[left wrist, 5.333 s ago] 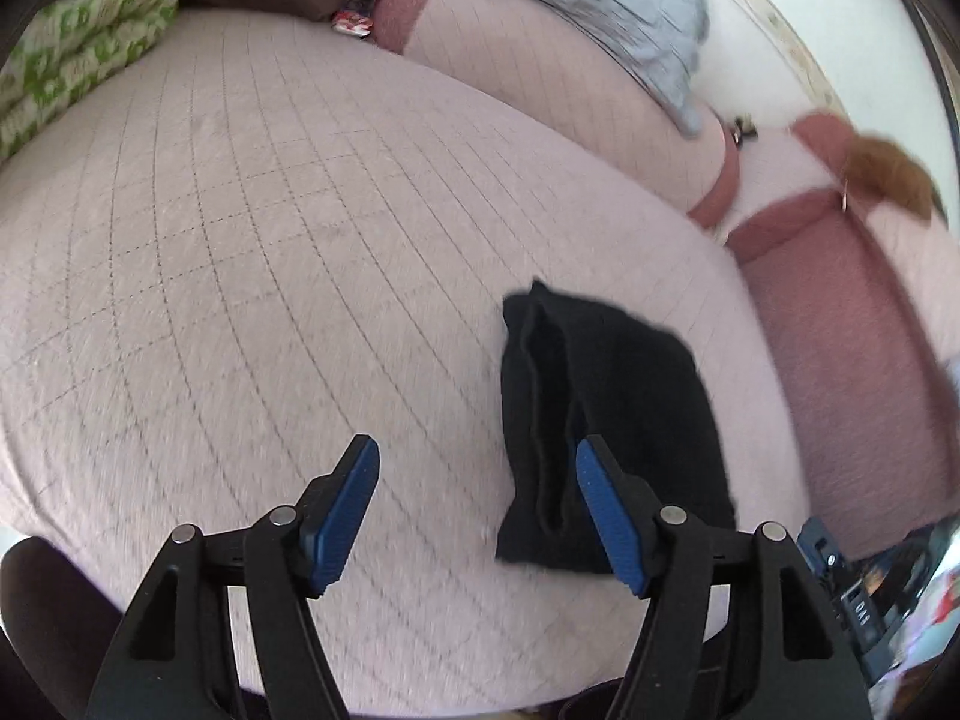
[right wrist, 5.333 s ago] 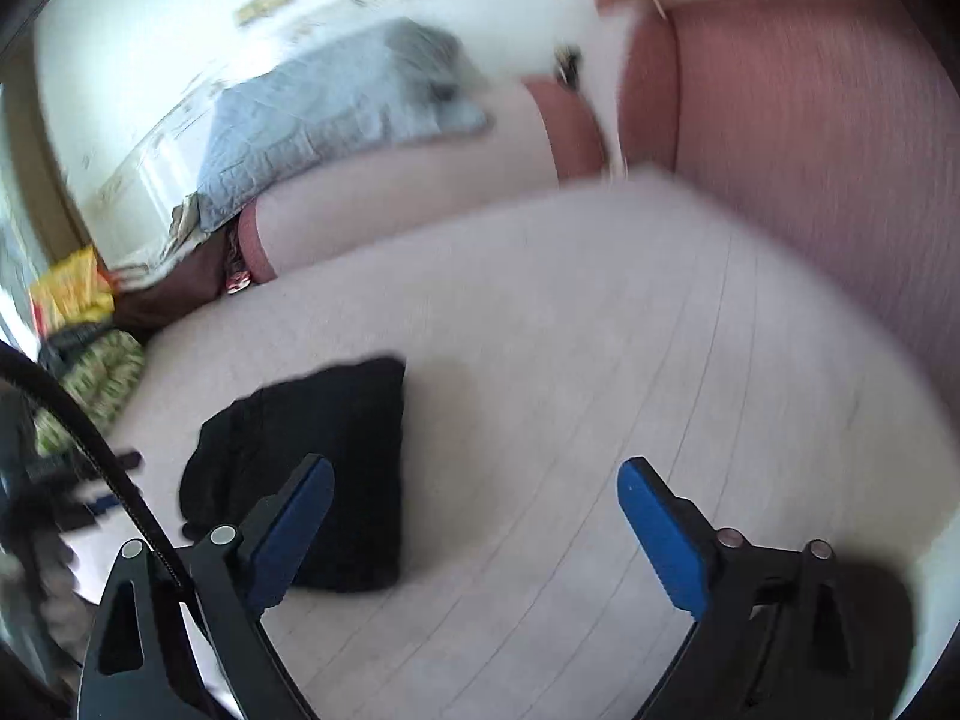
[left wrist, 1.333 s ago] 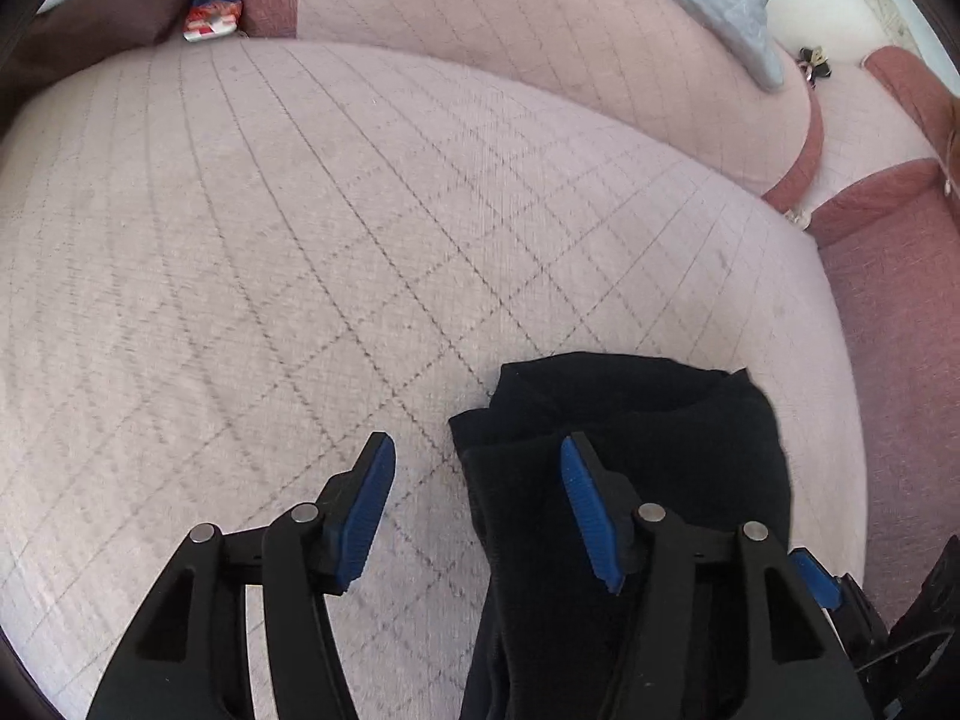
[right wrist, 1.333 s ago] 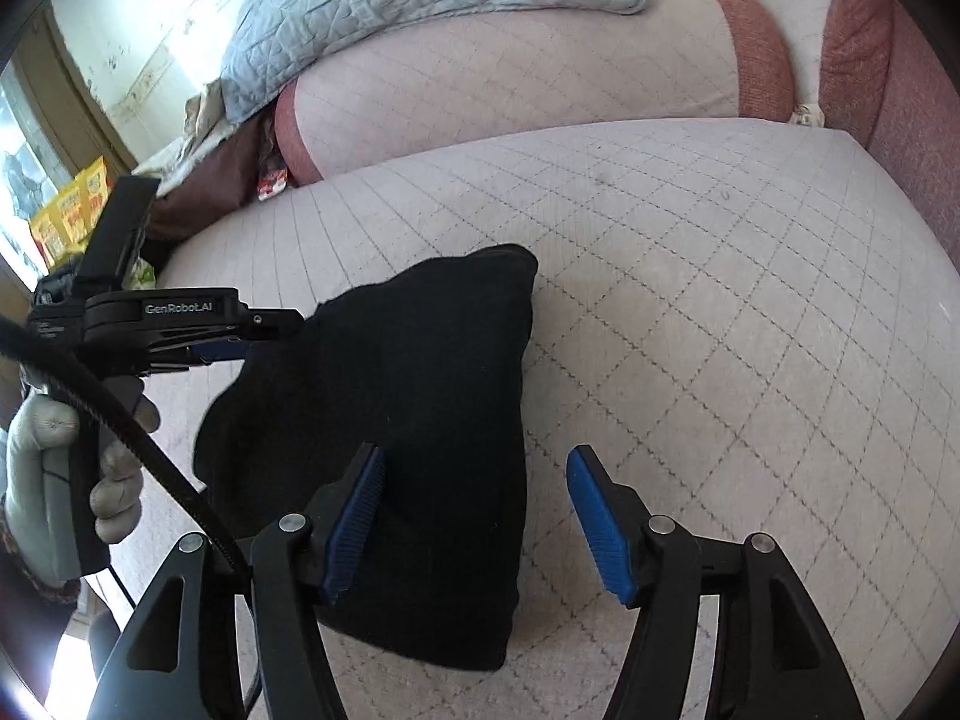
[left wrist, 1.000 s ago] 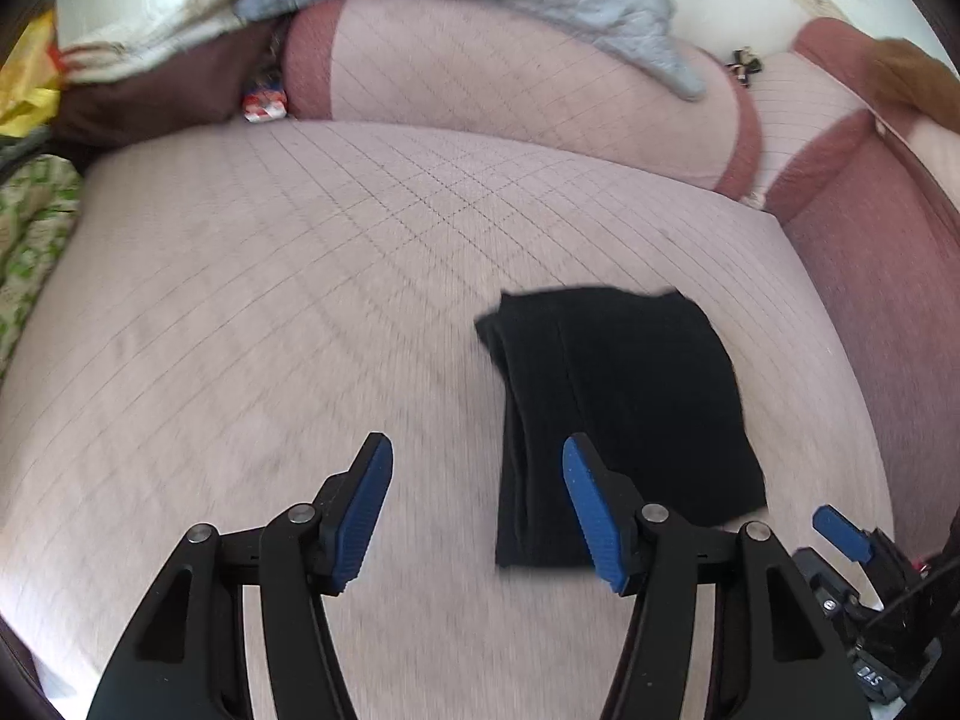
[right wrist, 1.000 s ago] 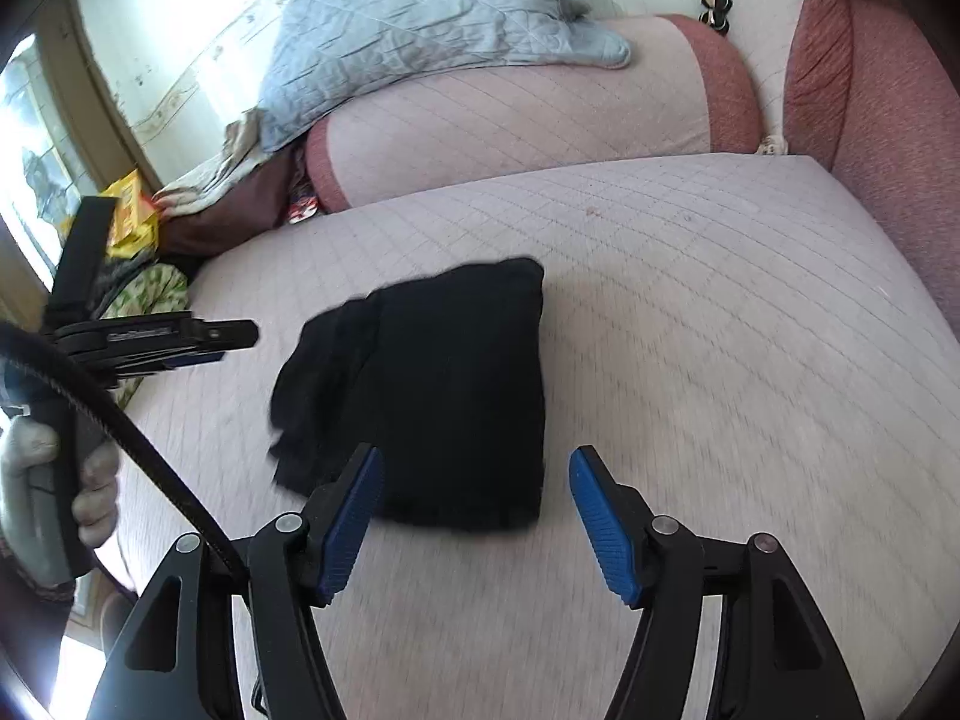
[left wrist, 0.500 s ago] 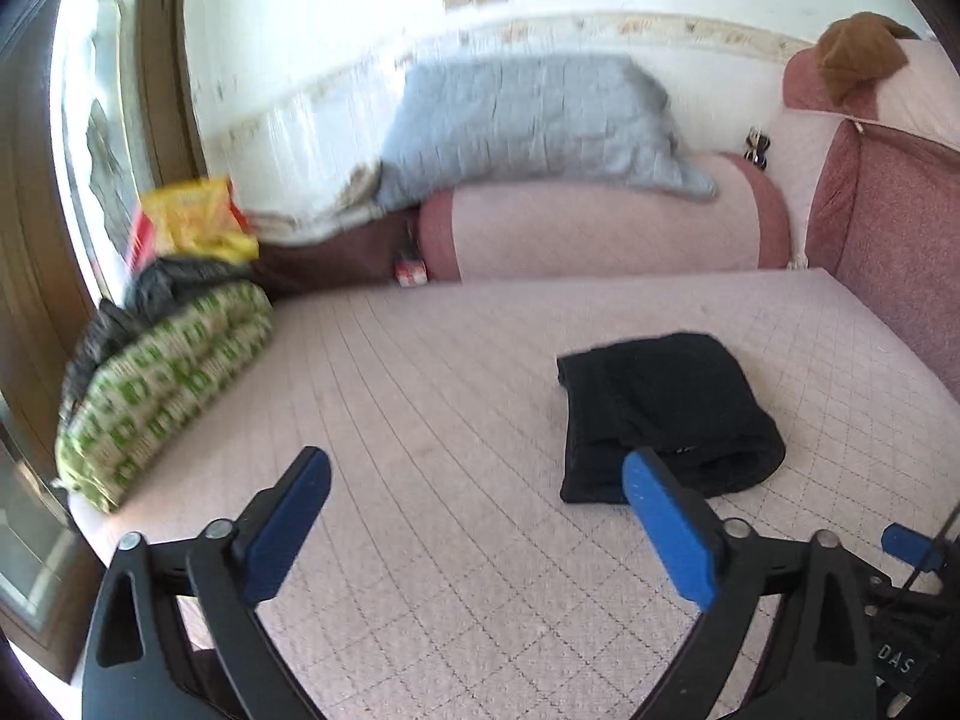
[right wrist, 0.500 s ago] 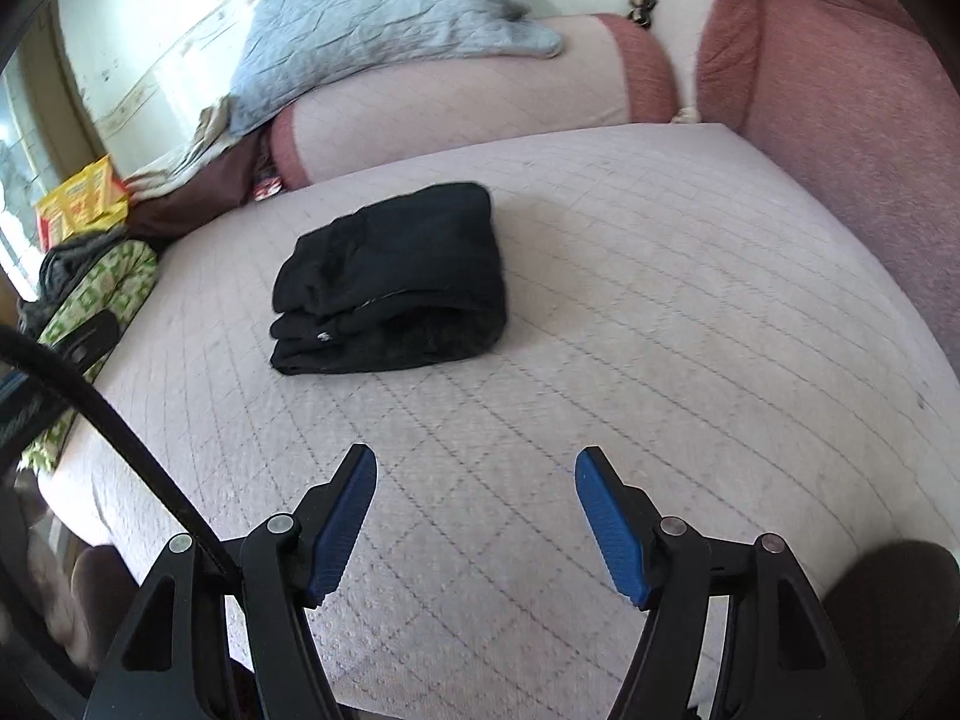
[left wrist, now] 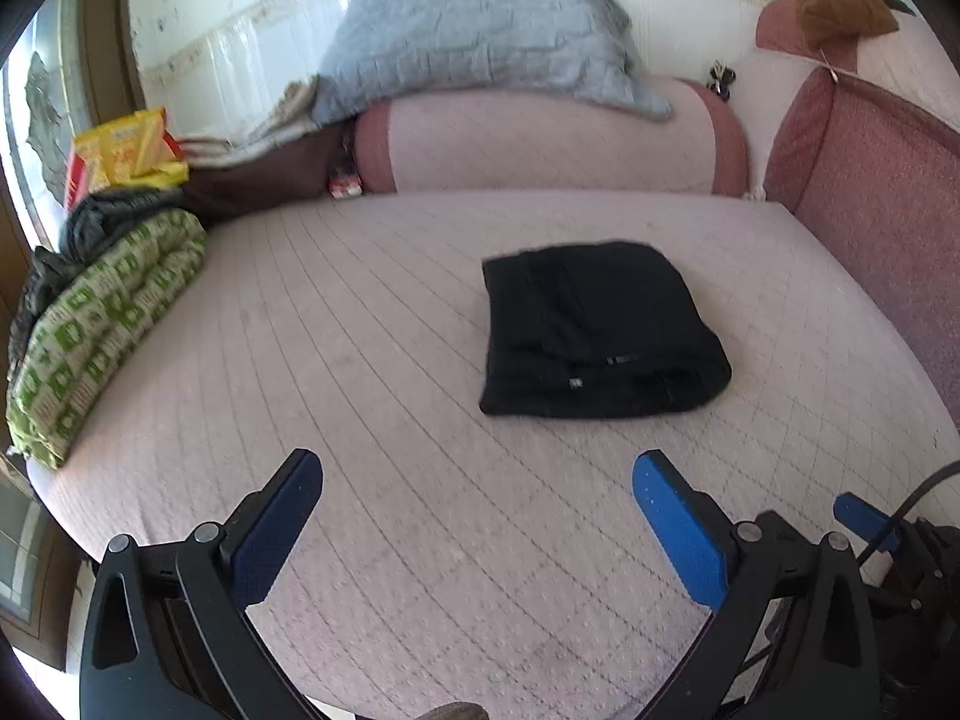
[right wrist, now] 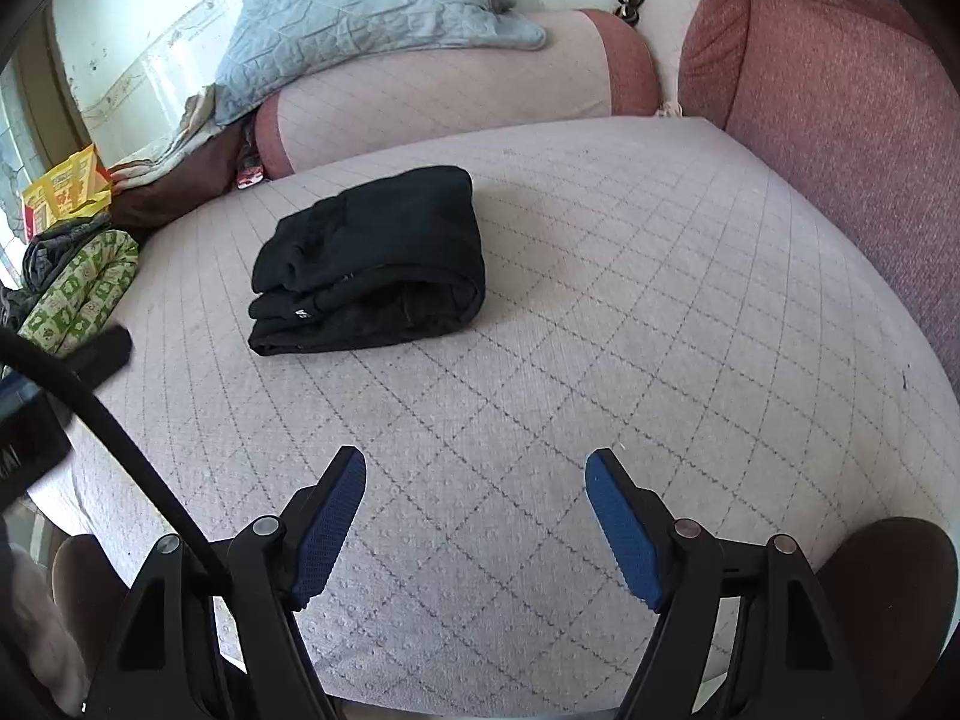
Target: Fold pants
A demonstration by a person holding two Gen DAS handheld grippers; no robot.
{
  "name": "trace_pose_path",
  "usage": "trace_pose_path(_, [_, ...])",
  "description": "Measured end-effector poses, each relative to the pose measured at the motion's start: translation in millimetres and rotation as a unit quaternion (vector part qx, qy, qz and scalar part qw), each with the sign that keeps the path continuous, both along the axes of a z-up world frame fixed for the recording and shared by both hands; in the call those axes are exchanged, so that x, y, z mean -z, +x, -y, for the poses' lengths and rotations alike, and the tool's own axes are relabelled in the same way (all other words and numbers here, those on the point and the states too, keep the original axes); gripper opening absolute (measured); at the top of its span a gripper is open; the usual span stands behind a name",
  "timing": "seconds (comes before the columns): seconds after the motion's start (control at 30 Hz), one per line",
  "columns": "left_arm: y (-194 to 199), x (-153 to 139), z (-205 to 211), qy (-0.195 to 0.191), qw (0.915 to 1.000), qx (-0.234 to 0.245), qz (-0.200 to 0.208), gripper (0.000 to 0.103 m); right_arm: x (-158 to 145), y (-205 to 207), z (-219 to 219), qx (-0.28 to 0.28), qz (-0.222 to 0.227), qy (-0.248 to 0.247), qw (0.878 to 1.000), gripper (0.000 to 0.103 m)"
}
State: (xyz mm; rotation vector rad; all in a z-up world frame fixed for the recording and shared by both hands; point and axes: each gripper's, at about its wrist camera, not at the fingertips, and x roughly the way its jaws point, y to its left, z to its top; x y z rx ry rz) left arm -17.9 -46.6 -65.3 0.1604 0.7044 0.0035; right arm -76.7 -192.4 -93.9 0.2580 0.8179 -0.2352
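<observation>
The black pants (left wrist: 594,330) lie folded into a compact stack on the quilted pink mattress (left wrist: 360,360), with nothing touching them. In the right wrist view the same pants (right wrist: 372,258) sit to the upper left, layered edges facing me. My left gripper (left wrist: 477,468) stands wide open well short of the pants, nothing between its blue pads. My right gripper (right wrist: 477,468) is also pulled back over bare mattress, its jaws still opening and empty. The right gripper's blue tip (left wrist: 864,519) shows at the lower right of the left wrist view.
A pink bolster (left wrist: 540,144) with a grey-blue quilt (left wrist: 480,42) lines the back. A dark red cushion (left wrist: 870,192) stands on the right. A green patterned bundle (left wrist: 102,324) and yellow packets (left wrist: 120,150) lie at the left edge. A black cable (right wrist: 108,432) crosses the right wrist view.
Both grippers have drawn back from the folded pants, which now lie farther away. The left jaws spread much wider; the right jaws widened a little.
</observation>
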Motion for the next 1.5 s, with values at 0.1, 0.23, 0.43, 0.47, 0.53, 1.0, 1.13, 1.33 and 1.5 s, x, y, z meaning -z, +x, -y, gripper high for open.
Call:
trace_pose_path(0.1, [2, 7, 3, -0.004, 0.9999, 0.002, -0.014, 0.103, 3, 2, -1, 0.001, -0.006, 0.001, 1.0, 0.081])
trace_pose_path(0.23, [4, 12, 4, 0.0, 0.9998, 0.006, -0.02, 0.103, 8, 5, -2, -0.002, -0.016, 0.001, 1.0, 0.081])
trace_pose_path(0.43, [10, 19, -1, -0.011, 0.9992, 0.009, -0.037, 0.103, 11, 9, -4, -0.005, -0.027, -0.002, 1.0, 0.081])
trace_pose_path(0.47, [11, 20, -2, -0.013, 0.9991, 0.009, -0.04, 0.103, 12, 10, -4, -0.006, -0.029, -0.003, 1.0, 0.081])
trace_pose_path(0.53, [13, 23, -4, -0.016, 0.9987, 0.01, -0.047, 0.103, 13, 12, -5, -0.007, -0.032, -0.005, 0.999, 0.082])
trace_pose_path(1.0, [29, 41, -19, -0.032, 0.9959, 0.014, -0.083, 0.103, 22, 20, -8, -0.008, -0.052, -0.011, 0.999, 0.082])
trace_pose_path(1.13, [34, 46, -23, -0.037, 0.9948, 0.011, -0.094, 0.103, 26, 21, -7, -0.005, -0.057, -0.008, 0.998, 0.082])
trace_pose_path(1.33, [41, 55, -28, -0.038, 0.9934, 0.008, -0.108, 0.103, 34, 25, -2, -0.002, -0.063, 0.0, 0.998, 0.082])
trace_pose_path(1.5, [48, 65, -30, -0.045, 0.9911, 0.005, -0.125, 0.103, 38, 29, 2, -0.002, -0.067, 0.005, 0.998, 0.082])
